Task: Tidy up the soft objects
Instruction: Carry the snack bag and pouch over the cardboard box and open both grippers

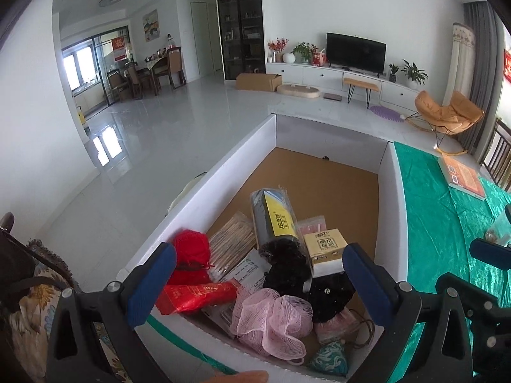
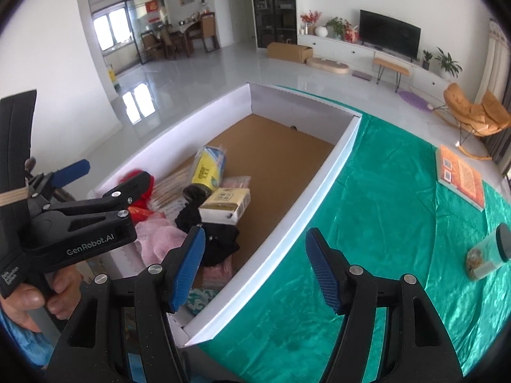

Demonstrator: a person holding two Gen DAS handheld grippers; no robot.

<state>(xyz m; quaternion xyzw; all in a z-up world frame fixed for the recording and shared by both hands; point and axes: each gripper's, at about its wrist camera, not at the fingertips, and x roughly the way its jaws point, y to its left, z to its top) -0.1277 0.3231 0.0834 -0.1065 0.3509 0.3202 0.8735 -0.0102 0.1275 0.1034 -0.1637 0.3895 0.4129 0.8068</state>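
The left gripper (image 1: 258,274) is hovering released over the box (image 1: 394,210), the pink mesh puff (image 1: 271,319) lying just below it. The right gripper (image 2: 255,265), also released, is hanging farther right over the green bench (image 2: 383,223).

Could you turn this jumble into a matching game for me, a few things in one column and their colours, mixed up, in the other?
Things:
1. yarn ball
2. mesh bath sponge
3. cloth on the table
4. book

Colours:
A. green
B. orange
C. red
D. pink

Pairs: 1-C, 2-D, 3-A, 4-B

The first two lie in the white box; the book rests on the cloth.
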